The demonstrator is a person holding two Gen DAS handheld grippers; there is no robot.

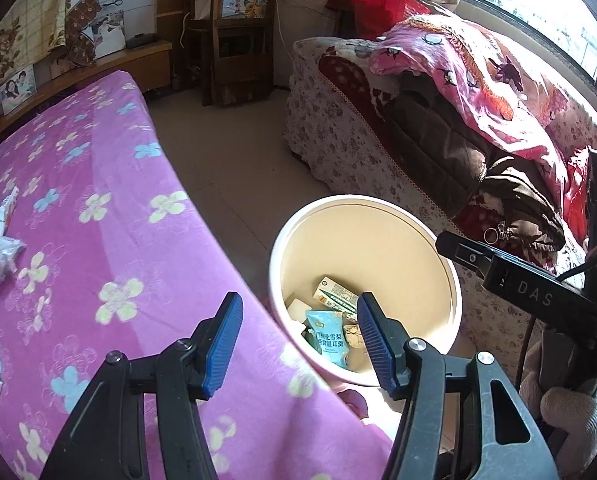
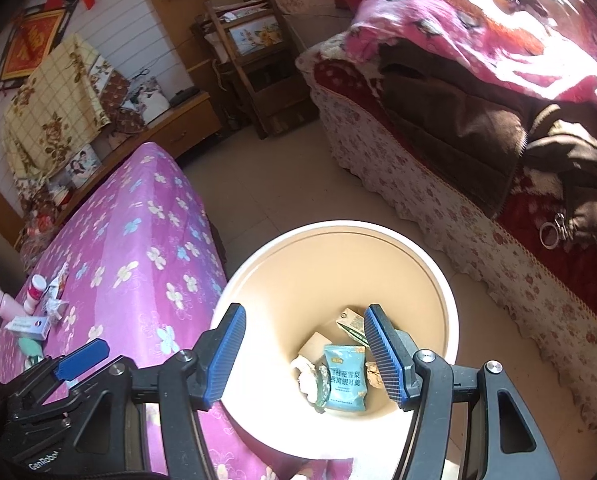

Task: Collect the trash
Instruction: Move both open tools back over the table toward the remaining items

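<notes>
One bin, two empty grippers above it.
Left gripper and right gripper both gape half-wide, gripping nothing; blue packet, one carton inside.

The black plastic body of the right gripper carries the pale letters "DAS" in the left wrist view. In the right wrist view, the black housing of the left gripper reads "GenRobot", its end cut off. The light-blue snack packet in the cream round bin bears Chinese characters too small to read for certain.
</notes>
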